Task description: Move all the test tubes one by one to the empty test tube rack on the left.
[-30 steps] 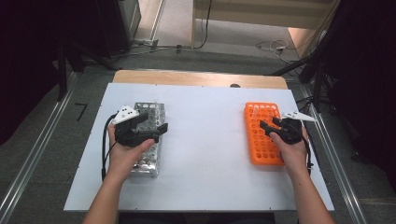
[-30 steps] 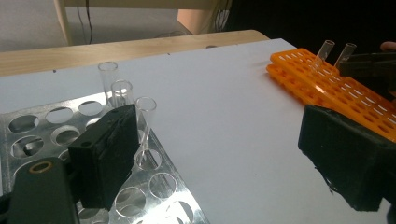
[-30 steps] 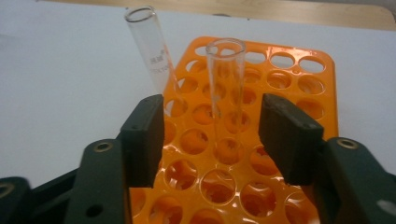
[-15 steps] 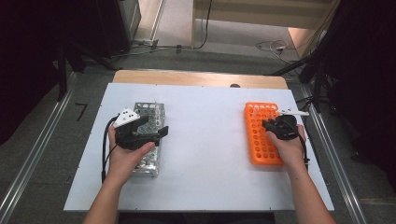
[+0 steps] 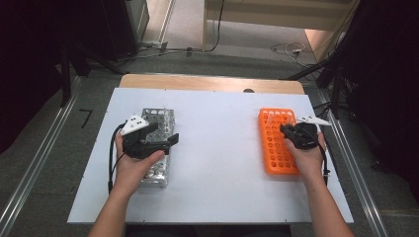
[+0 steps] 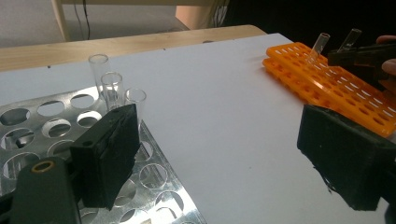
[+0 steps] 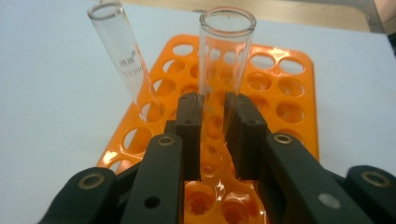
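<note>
On the white worktop [image 5: 217, 148], the orange rack [image 5: 274, 143] sits at the right and the metal rack [image 5: 157, 148] at the left. The right gripper [image 7: 215, 112] has shifted in over the orange rack, jaws clamped on 1 glass tube [image 7: 224, 56] (probably mid-transfer). The left gripper [image 6: 219, 154] hovers above the metal rack, jaws apart and empty.

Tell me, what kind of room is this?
Probably a lab bench set up for recording: glass test tubes stand in an orange rack, a metal rack sits nearby, and cables run across the floor.
</note>
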The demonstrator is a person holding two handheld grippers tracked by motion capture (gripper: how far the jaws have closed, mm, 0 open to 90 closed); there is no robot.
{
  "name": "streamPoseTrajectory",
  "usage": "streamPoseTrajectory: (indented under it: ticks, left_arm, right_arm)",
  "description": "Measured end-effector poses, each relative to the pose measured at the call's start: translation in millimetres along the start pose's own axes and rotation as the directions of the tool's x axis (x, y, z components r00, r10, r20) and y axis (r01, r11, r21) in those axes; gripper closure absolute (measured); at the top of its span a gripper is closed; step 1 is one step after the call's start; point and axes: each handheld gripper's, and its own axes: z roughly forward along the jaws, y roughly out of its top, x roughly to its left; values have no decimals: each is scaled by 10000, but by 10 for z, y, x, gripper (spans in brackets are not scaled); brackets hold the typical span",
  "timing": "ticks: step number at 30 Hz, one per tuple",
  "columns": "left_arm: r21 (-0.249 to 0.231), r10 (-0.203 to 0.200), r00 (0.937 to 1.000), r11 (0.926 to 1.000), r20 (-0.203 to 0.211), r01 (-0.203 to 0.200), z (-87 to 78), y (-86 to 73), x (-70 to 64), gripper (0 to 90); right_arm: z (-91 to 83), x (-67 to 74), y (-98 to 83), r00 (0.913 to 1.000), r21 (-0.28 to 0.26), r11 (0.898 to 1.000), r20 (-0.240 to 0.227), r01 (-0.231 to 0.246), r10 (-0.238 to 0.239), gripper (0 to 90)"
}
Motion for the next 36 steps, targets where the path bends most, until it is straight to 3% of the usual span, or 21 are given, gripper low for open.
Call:
streamPoseTrajectory:
  ticks: [6,12,22,28,36]
  left_arm:
    - [32,49,10000,10000,42,-50,7,5,-24,124]
    - [-17,109,9999,9999,134,-108,13,20,-72,126]
    - [5,294,9987,9996,417,-294,27,50,-180,139]
    - [-82,384,9971,9992,650,-380,26,63,-257,139]
    - [-27,551,9935,9985,994,-551,66,71,-391,133]
  right_arm:
    - [-149,-13,31,9997,-935,9956,-256,16,-40,740]
    - [-324,18,77,9990,-1525,9882,-401,113,-176,740]
    - [-554,300,112,9899,-1768,9810,-1019,800,-990,739]
    - [-629,476,105,9787,-1837,9798,-1727,791,-1114,739]
    - [-660,689,63,9635,-1844,9773,-2246,1047,-1456,739]
